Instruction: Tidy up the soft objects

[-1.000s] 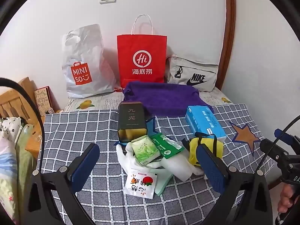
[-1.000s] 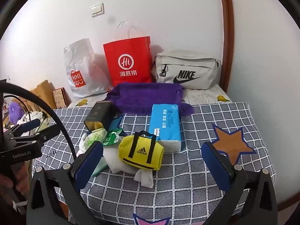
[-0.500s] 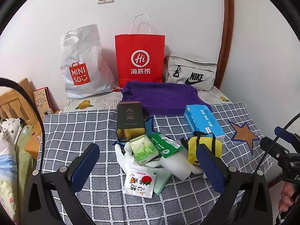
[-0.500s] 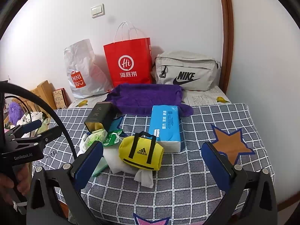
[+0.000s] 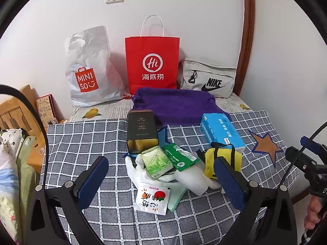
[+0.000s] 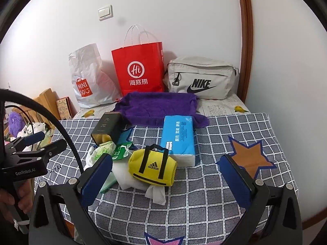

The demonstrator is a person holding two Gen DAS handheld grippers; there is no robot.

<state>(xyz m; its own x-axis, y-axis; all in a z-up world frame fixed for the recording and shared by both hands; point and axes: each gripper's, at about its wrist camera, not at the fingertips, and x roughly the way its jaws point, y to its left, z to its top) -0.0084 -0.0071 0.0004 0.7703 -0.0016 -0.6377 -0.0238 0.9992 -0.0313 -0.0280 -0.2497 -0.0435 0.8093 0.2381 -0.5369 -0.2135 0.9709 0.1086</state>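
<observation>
Both tools hang above the near edge of the desk (image 6: 204,204) with nothing between their fingers. The left gripper (image 5: 161,181) is spread wide, and so is the right gripper (image 6: 169,181).

Take the yellow bag (image 6: 152,168) as the landmark. It lies on its side in the middle of the checked cloth, its long axis running across the right gripper's view, handles up. It sits just ahead of the right gripper and a little toward that tool's left finger. From the left gripper it lies off to the right, partly behind the right finger pad. So the right gripper looks the nearer and squarer of the two for a first grasp, closing across the bag's short width.

Under the yellow bag and spreading left of it is a white glove (image 5: 141,169). On that, left of the bag, rest a pale green packet (image 5: 157,161) and a dark green packet (image 5: 179,157); nearer than these lies a white sachet (image 5: 152,198). These sit straight ahead of the left gripper.

Just behind the yellow bag, touching or nearly so, is the blue tissue pack (image 6: 177,136), long axis pointing away. Behind-left lies a dark tin (image 5: 142,130) on its side. Farther back is a purple towel (image 6: 159,106), then a red paper bag (image 6: 139,69), a white plastic bag (image 6: 87,75) and a grey pouch (image 6: 202,77) against the wall.
</observation>
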